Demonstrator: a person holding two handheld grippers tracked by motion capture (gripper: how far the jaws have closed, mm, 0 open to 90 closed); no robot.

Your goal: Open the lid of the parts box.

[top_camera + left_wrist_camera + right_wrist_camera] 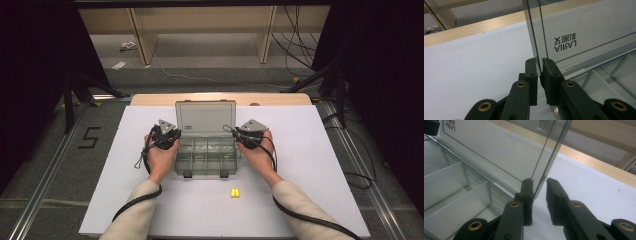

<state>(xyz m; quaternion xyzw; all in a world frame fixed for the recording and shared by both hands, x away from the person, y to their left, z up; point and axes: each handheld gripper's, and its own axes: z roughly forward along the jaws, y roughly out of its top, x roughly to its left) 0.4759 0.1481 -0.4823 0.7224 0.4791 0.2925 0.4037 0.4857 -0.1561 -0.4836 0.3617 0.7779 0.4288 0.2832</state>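
Note:
A clear plastic compartment box [206, 156] sits mid-table with its lid [205, 117] standing upright. My left gripper [172, 137] is at the lid's left edge. In the left gripper view its jaws [539, 67] pinch that edge of the lid [584, 30], shut on it. My right gripper [239, 136] is at the lid's right edge. In the right gripper view the lid [499, 147] stands between the jaws [540, 186]. The left pad lies against it and the right pad stands clear, so this gripper is open. The box's compartments [446, 182] look empty.
Two small yellow pieces [235, 193] lie on the white table sheet [300, 165] in front of the box. A wooden strip [150, 99] runs along the table's far edge. Cables trail from both grippers along the person's forearms.

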